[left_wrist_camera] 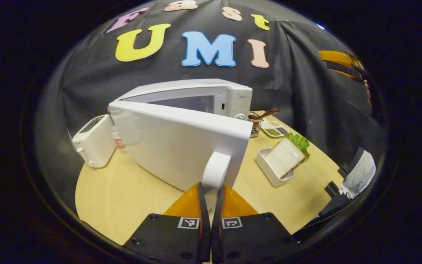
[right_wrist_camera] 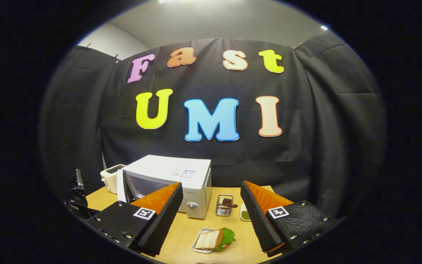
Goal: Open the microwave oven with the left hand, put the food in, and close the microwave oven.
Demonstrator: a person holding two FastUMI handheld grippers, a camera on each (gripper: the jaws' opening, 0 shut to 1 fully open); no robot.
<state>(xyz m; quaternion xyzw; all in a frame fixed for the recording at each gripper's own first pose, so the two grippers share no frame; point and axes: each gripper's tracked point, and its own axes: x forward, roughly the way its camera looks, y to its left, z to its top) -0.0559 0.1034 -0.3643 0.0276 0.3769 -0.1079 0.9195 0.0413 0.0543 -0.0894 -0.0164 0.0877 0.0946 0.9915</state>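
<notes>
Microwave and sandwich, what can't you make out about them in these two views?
- Microwave cavity: left gripper view, mostly hidden behind the open door.
- Door handle: lower end hidden between the left tool fingers.
- Sandwich filling: right gripper view, too small.
- Microwave front: partly covered by the right tool finger.

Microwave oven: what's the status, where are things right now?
Left hand-held gripper shut on door handle, microwave oven door partly open. Right hand-held gripper open, above sandwich on its tray. Nothing blocking.

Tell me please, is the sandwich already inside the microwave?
No, the sandwich sits in its white tray on the table, right of the microwave's open door.
</notes>
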